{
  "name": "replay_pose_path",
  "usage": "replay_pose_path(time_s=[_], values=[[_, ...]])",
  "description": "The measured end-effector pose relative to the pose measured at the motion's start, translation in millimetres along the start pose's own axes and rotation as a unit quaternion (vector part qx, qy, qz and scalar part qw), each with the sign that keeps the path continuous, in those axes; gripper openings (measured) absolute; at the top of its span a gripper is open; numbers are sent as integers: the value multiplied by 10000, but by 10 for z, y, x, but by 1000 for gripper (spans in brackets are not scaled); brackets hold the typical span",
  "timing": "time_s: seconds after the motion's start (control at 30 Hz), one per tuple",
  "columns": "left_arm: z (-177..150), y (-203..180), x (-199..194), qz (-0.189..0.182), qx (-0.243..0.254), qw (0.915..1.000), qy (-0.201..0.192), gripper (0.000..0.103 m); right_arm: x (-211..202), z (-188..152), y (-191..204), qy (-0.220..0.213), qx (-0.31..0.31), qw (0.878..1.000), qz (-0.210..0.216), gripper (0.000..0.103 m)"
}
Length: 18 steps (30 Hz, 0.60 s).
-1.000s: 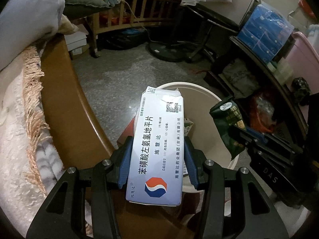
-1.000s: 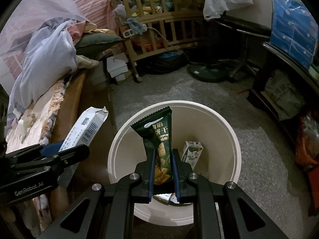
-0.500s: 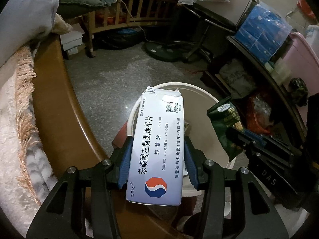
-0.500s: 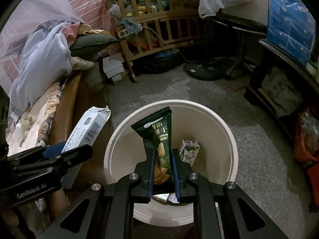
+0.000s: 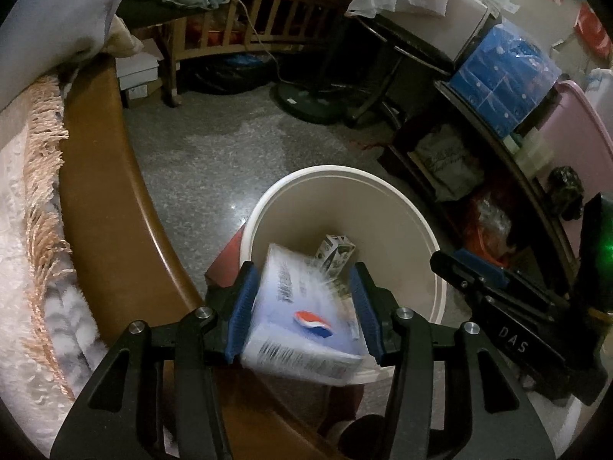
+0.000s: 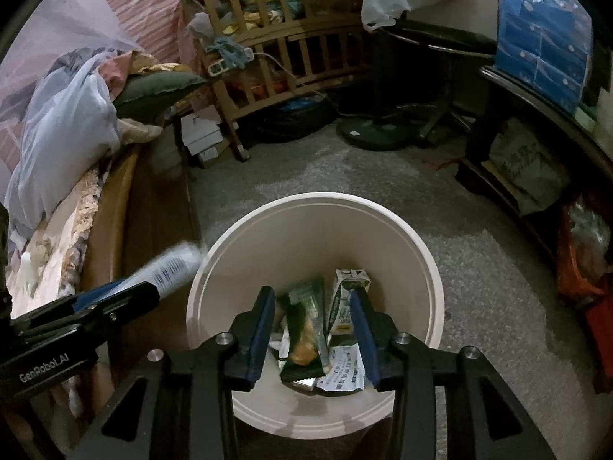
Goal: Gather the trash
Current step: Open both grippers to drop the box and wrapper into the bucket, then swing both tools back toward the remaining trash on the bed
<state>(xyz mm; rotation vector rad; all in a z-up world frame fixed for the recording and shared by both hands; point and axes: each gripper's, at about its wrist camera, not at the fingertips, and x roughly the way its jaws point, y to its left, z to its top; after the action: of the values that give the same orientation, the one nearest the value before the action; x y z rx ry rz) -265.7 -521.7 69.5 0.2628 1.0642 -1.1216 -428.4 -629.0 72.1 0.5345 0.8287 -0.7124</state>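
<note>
The white medicine box (image 5: 302, 314) sits blurred and tilted between the blue pads of my left tool (image 5: 302, 310) at lower centre of the left view, over the near rim of the cream bin (image 5: 387, 207); those jaws are opening, and I cannot tell whether the pads press it. My right tool (image 6: 312, 326) is opening too, pads clear of everything. The green snack wrapper (image 6: 304, 333) lies loose in the bin beside a small carton (image 6: 346, 306).

Dim indoors, deep shadows. Glare spot on floor (image 5: 234, 207). Motion blur on box (image 5: 302, 318); fisheye-bent, black-vignetted edges.
</note>
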Motion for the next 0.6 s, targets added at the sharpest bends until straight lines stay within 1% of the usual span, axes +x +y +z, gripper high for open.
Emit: replay_pose_path(time_s=[0.33, 0.43, 0.5, 0.6], values=[[-43, 42, -104, 79, -90, 9999, -33, 49, 15, 21, 38, 27, 50, 9999, 85, 40], [-60, 71, -180, 127, -96, 9998, -77, 49, 12, 22, 58, 23, 39, 9999, 124, 44], [-74, 94, -264, 206, -65, 9996, -156, 49, 12, 18, 90, 19, -1, 9999, 154, 51], [-95, 172, -385, 341, -64, 9992, -222, 49, 29, 24, 159, 42, -44, 9997, 226, 55]])
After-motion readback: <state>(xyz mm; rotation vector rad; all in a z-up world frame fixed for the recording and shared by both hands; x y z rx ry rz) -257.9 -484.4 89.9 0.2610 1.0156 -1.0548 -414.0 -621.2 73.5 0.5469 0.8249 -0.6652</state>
